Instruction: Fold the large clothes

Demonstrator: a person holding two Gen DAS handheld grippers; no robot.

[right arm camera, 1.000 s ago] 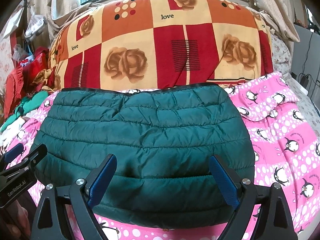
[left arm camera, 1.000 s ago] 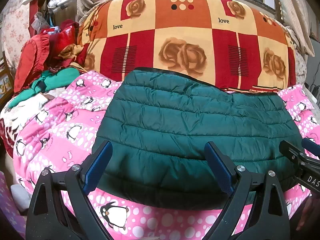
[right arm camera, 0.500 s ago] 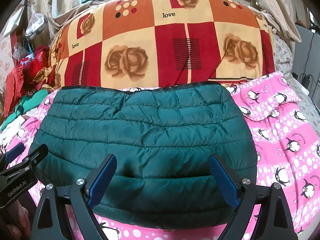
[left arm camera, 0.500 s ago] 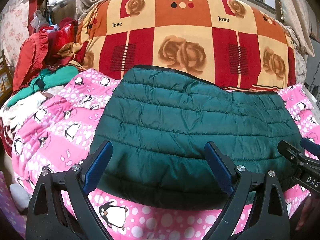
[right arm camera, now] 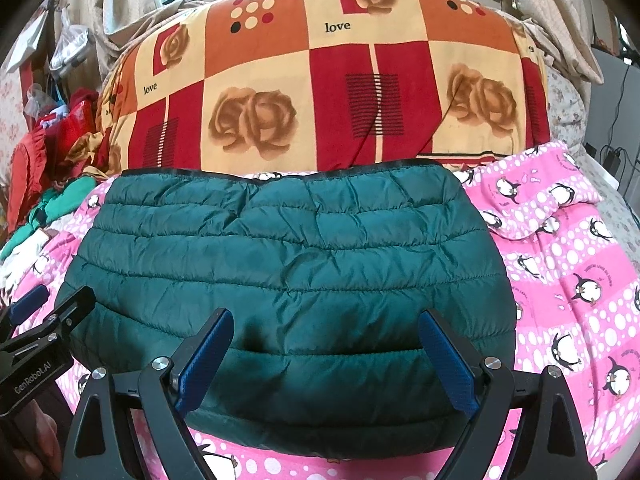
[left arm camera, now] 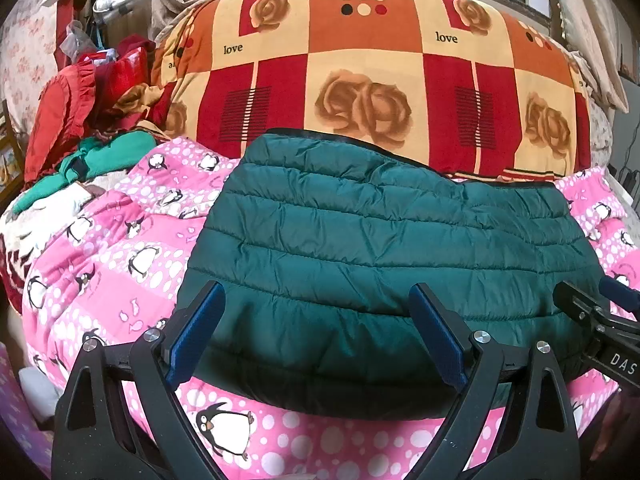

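A dark green quilted puffer jacket (left arm camera: 384,248) lies folded into a wide rectangle on a pink penguin-print bedspread (left arm camera: 120,264). It also shows in the right wrist view (right arm camera: 288,264). My left gripper (left arm camera: 318,332) is open and empty, hovering just above the jacket's near left edge. My right gripper (right arm camera: 326,356) is open and empty, hovering above the jacket's near right part. The right gripper shows at the right edge of the left wrist view (left arm camera: 600,316), and the left gripper at the left edge of the right wrist view (right arm camera: 44,312).
A large rolled blanket with red, orange and cream rose squares (left arm camera: 360,72) lies right behind the jacket. A pile of red and green clothes (left arm camera: 80,120) sits at the far left. A window and curtains run along the back.
Both grippers have drifted very slightly, so the jacket sits a little lower in view. The jacket itself has not moved and both grippers stay open.
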